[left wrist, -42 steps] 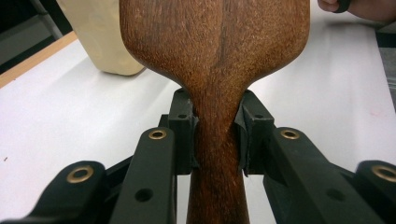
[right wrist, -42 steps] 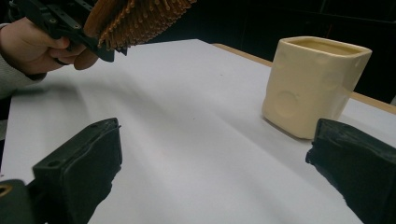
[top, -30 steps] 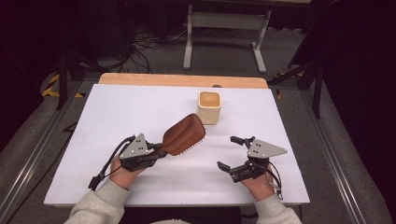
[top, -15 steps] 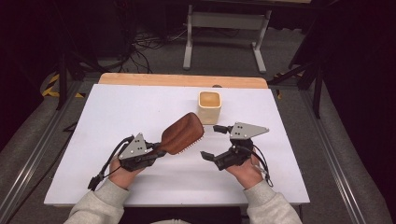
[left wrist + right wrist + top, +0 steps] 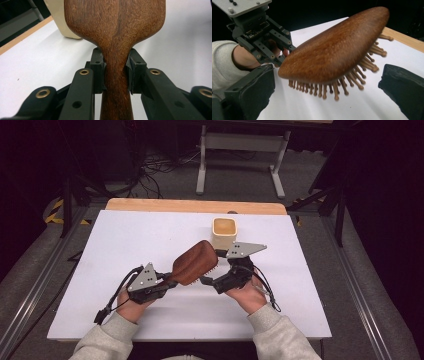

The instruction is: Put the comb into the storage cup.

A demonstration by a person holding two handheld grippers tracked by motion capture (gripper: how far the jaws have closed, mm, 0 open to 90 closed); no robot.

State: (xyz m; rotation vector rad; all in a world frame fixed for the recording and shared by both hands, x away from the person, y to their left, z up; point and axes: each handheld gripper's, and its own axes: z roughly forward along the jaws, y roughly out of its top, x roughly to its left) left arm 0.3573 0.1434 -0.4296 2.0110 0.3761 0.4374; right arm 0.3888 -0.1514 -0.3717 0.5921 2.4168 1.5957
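Wooden hairbrush (image 5: 194, 263) stays clenched in left claw (image 5: 167, 281); right claw (image 5: 209, 281), released, has moved in beside it.

This looks like a lab or recording studio rather than a home. The white surface (image 5: 125, 250) stands on a wooden board (image 5: 195, 206) in a dark room with grey carpet floor (image 5: 320, 190). Loose cables (image 5: 155, 170) trail on the floor behind it, beside a grey metal stand (image 5: 240, 145), black tripod legs (image 5: 325, 200) and yellow-black hazard tape (image 5: 55, 212).
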